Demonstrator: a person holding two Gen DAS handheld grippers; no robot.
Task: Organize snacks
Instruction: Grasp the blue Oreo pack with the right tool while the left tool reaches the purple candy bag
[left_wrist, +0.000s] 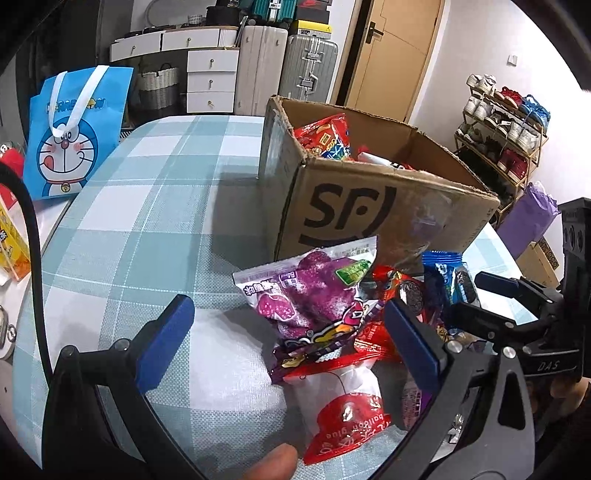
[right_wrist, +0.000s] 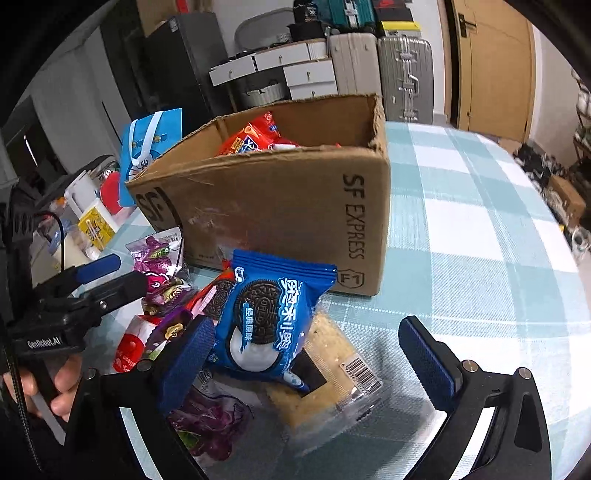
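An open SF cardboard box with red snack packs inside stands on the checked tablecloth. A pile of snacks lies in front of it: a purple sweet-potato pack, a red and white balloon-glue pack, and a blue Oreo pack on a clear cracker pack. My left gripper is open over the purple pack. My right gripper is open around the Oreo pack, not gripping it. It also shows in the left wrist view.
A blue Doraemon bag stands at the table's far left with yellow boxes nearby. Suitcases, drawers and a door are behind. A shoe rack stands to the right. Bare tablecloth lies right of the box.
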